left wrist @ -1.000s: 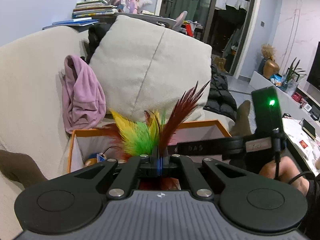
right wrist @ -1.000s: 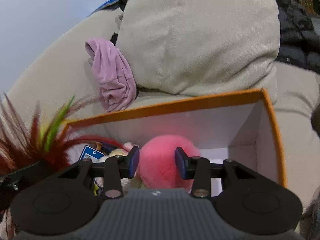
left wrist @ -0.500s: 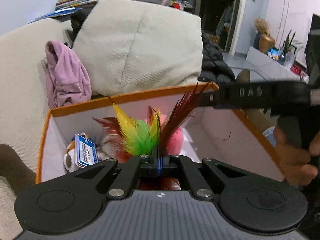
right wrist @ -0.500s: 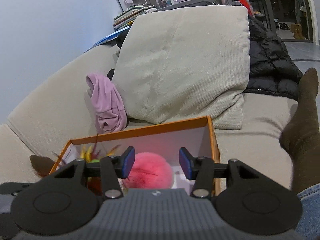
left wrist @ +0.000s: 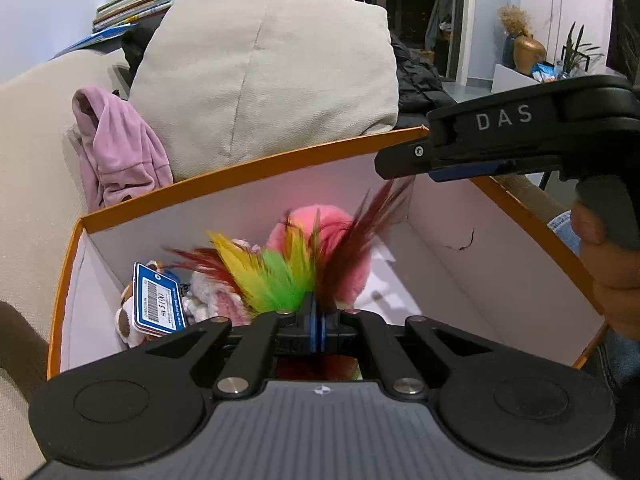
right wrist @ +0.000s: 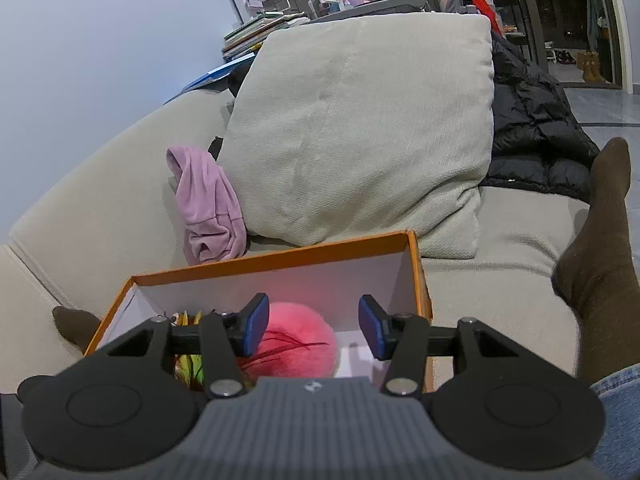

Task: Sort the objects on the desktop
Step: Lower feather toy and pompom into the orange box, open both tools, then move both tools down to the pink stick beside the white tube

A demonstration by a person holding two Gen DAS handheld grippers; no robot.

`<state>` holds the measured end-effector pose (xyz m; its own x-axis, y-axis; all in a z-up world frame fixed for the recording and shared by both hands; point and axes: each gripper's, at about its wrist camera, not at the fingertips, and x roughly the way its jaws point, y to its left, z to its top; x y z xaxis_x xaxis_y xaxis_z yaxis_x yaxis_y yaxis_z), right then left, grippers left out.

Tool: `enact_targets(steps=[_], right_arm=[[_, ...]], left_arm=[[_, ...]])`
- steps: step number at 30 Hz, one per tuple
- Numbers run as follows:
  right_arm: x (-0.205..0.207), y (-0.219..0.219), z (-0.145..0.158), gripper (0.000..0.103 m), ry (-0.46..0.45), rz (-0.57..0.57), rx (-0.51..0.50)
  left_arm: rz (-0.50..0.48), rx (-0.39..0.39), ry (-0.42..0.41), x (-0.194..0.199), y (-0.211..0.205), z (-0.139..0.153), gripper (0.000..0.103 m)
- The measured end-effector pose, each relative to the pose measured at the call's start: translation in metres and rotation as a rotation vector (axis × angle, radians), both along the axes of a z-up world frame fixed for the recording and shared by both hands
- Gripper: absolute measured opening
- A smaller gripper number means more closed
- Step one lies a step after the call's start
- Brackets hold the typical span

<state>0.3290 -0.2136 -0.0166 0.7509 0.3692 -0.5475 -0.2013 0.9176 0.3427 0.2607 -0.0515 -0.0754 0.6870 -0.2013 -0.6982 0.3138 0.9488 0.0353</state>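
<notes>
We see the left gripper (left wrist: 319, 330) clenched on a feather toy (left wrist: 280, 276), its blue pads pressed together with the red, yellow and green plumes fanning out past the tips; the toy hangs over the open orange-rimmed box (left wrist: 248, 160), above the things already inside it. In the box a pink pompom (left wrist: 320, 224) lies toward the far wall, partly hidden behind the feathers; a small plush toy (left wrist: 128, 316) with a blue price tag (left wrist: 158, 300) sits in the near left corner, and pale soft items lie between the two, too jumbled for us to name.

The right gripper (right wrist: 311, 326) hovers over the right half of the box; its jaws are opening, nothing is pressed between the pads, and the pompom (right wrist: 298, 336) shows below and beyond the gap. From the left wrist view we see that gripper (left wrist: 400, 160) reaching in from the right above the far right corner of the box, with the person's hand (left wrist: 612, 264) on its handle.

The box rests on a beige sofa (right wrist: 100, 216); behind it leans a large pale cushion (right wrist: 360, 128), with a crumpled pink garment (right wrist: 208, 208) to its left and a black padded jacket (right wrist: 532, 136) to its right; a leg in a brown sock (right wrist: 600, 232) lies along the right side.
</notes>
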Motion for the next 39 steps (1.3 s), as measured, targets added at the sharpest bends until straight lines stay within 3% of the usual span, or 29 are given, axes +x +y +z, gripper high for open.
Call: enact_targets(steps=[4, 8, 12, 18, 20, 25, 30, 35, 37, 39], right_arm=[[-0.001, -0.001, 0.0, 0.057, 0.001, 0.003, 0.003], [-0.003, -0.002, 0.001, 0.058, -0.013, 0.007, 0.002], [-0.02, -0.006, 0.008, 0.062, -0.072, 0.006, -0.009], [-0.074, -0.018, 0.022, 0.068, -0.198, 0.017, 0.018], [-0.095, -0.022, 0.027, 0.068, -0.21, 0.02, 0.028], [-0.155, -0.036, 0.034, 0.065, -0.252, 0.01, 0.048], [-0.2, -0.051, 0.019, 0.052, -0.153, -0.032, 0.064], [-0.222, -0.045, -0.016, 0.03, 0.041, -0.036, -0.035], [-0.229, -0.041, -0.029, 0.025, 0.098, -0.021, -0.062], [-0.234, -0.039, -0.039, 0.024, 0.141, -0.012, -0.078]], left_arm=[[0.016, -0.032, 0.006, 0.0, 0.004, 0.005, 0.009], [0.022, -0.075, -0.014, -0.006, 0.007, 0.017, 0.029], [0.02, -0.117, -0.048, -0.018, 0.007, 0.041, 0.031], [0.016, -0.169, -0.087, -0.05, 0.006, 0.078, 0.041], [0.01, -0.183, -0.082, -0.063, 0.006, 0.087, 0.049], [-0.022, -0.194, -0.033, -0.1, 0.002, 0.094, 0.05], [-0.076, -0.206, 0.076, -0.132, -0.01, 0.069, 0.054], [-0.073, -0.215, 0.188, -0.151, -0.022, 0.033, 0.054], [-0.103, -0.219, 0.199, -0.162, -0.029, 0.024, 0.054], [-0.139, -0.168, 0.183, -0.175, -0.042, 0.014, 0.054]])
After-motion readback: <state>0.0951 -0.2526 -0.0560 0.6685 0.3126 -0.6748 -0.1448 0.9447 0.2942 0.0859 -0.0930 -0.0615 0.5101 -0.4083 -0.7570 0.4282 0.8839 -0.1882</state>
